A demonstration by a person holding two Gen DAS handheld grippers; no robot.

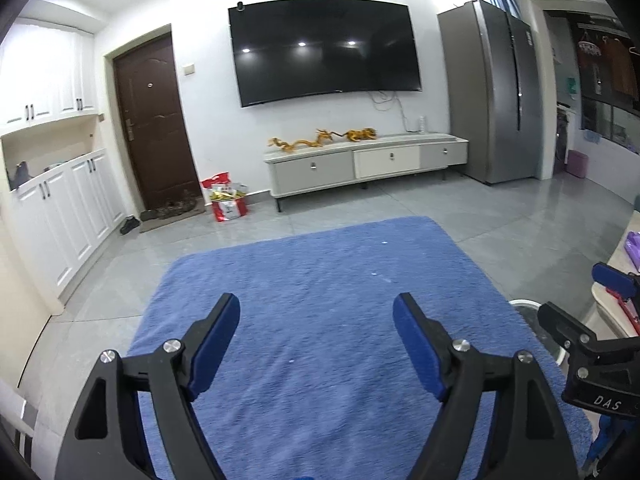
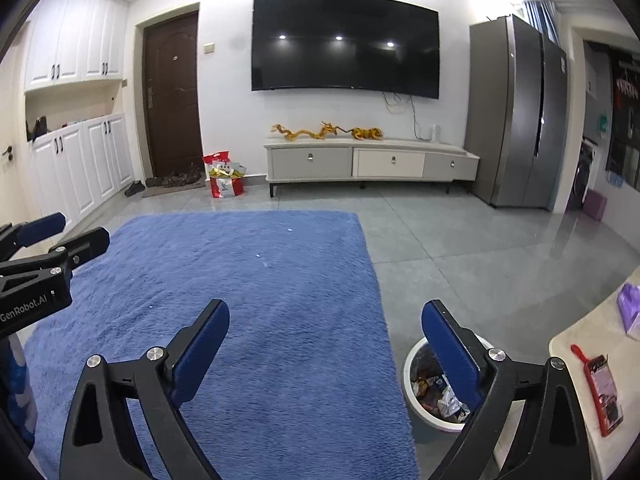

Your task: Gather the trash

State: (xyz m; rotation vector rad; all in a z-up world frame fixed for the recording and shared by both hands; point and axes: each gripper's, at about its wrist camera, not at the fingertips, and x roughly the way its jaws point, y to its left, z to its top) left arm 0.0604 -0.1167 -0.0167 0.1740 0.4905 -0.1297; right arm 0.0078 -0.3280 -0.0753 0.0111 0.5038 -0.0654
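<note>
The left claw (image 1: 316, 312) is nearest the lens, spread wide and gripping nothing, held above the near half of the blue rug (image 1: 320, 320). The right claw (image 2: 326, 320) is likewise spread and unloaded, level with the left one and just beside it. Both are carried high and pointed across the room, a posture that suits surveying the floor rather than grasping.

The trash bin (image 2: 412, 400), a round white-rimmed container, stands on the grey tiled floor (image 2: 460, 248) just off the rug's near right corner, directly below the right claw's right finger. It already contains crumpled wrappers (image 2: 448, 398). Its position beside the rug and the worktop (image 2: 576, 344) keeps it within reach of either claw.

Loose trash on the rug appears limited to a few small white specks (image 2: 258, 256) near the rug's far edge, well apart from both claws; these are too small to identify with certainty. A red-handled item (image 2: 600, 388) lies on the worktop near its left edge.
</note>
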